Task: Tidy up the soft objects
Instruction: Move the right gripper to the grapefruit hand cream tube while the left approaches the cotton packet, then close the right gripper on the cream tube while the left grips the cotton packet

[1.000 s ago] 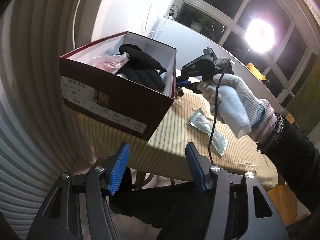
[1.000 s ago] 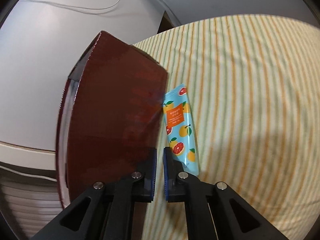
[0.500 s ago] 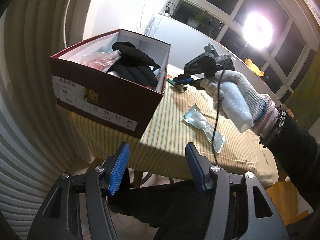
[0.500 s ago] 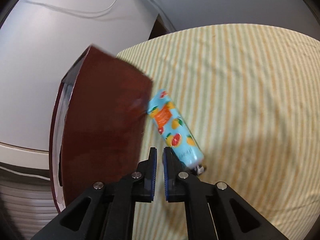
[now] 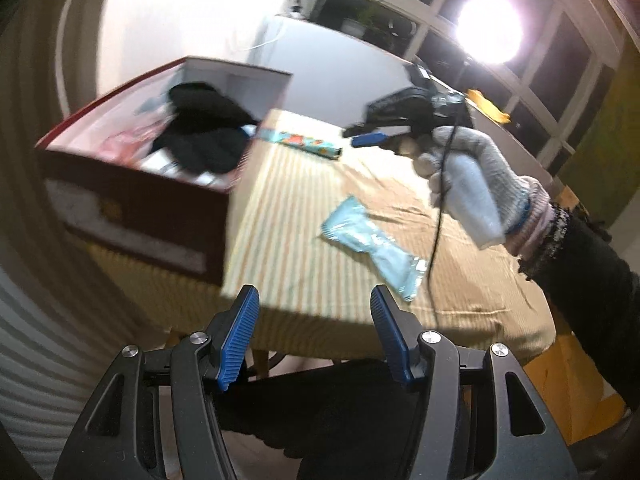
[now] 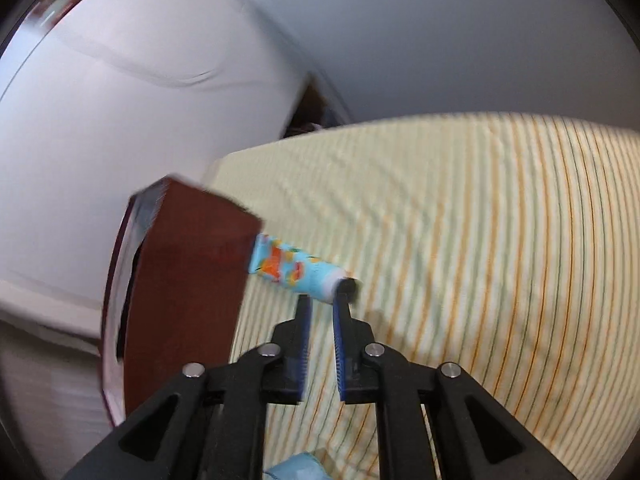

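A dark red shoe box (image 5: 132, 200) stands at the left corner of the striped table and holds a black glove (image 5: 204, 136) and pink items. A blue fruit-print tube (image 6: 298, 272) lies on the cloth beside the box's wall (image 6: 188, 280); it also shows in the left wrist view (image 5: 304, 145). My right gripper (image 6: 322, 304) is slightly open, its tips just short of the tube's capped end, and it shows in the left wrist view (image 5: 370, 138) held by a gloved hand. A light blue packet (image 5: 372, 244) lies mid-table. My left gripper (image 5: 314, 328) is open and empty before the table's near edge.
The striped tablecloth (image 6: 480, 240) covers the table; its near edge (image 5: 360, 316) hangs in front of my left gripper. A white wall (image 6: 120, 100) is behind the box. Windows and a bright lamp (image 5: 490, 28) are at the back.
The right gripper has opened a little and drawn back from the box; the tube has turned sideways on the cloth. The left gripper has shifted, so the box sits further left.
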A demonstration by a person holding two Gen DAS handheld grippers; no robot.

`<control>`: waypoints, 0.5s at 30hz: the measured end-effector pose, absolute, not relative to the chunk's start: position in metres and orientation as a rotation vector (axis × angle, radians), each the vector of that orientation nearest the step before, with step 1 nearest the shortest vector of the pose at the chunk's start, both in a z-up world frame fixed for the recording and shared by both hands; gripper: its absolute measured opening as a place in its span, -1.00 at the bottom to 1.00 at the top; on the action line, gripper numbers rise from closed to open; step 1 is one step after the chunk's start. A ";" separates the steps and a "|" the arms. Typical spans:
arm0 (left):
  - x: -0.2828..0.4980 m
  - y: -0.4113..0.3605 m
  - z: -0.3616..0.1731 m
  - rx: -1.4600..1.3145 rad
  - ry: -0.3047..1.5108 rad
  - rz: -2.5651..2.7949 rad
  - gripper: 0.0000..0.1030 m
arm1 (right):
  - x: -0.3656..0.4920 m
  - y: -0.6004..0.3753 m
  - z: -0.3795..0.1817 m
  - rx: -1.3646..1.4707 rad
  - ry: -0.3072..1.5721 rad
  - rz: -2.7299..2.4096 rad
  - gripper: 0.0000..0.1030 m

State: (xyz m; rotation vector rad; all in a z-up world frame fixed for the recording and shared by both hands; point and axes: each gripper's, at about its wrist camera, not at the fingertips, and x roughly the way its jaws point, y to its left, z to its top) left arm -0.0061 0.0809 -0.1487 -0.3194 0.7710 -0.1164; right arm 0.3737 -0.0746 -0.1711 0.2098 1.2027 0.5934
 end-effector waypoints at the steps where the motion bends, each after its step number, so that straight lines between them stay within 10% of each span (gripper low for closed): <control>1: -0.004 0.077 -0.146 -0.311 0.768 -0.127 0.11 | 0.366 -0.070 -0.164 0.157 1.181 0.608 -0.43; 15: 0.064 0.023 -0.180 -0.305 0.928 -0.253 0.12 | 0.362 -0.018 -0.163 -0.307 1.114 0.743 -0.03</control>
